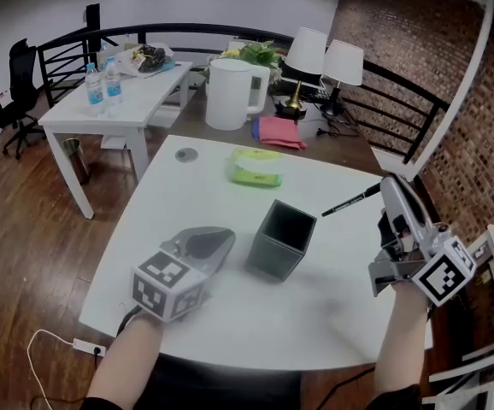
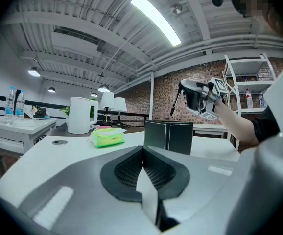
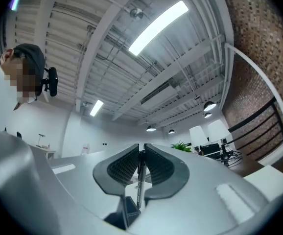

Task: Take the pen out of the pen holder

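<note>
While white rectangular desk (image 1: 332,306) bears it, dark square pen holder (image 1: 279,242) stands upright just ahead of closed jaws of left gripper (image 1: 226,236). Right gripper (image 1: 387,183): jaws clamped on slim black pen (image 1: 349,202), jutting beyond their tips, apart from holder.

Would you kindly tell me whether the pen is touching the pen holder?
Apart. The head view shows the pen, clamped in the right gripper, off to the side of the pen holder, with bare table between them.
</note>
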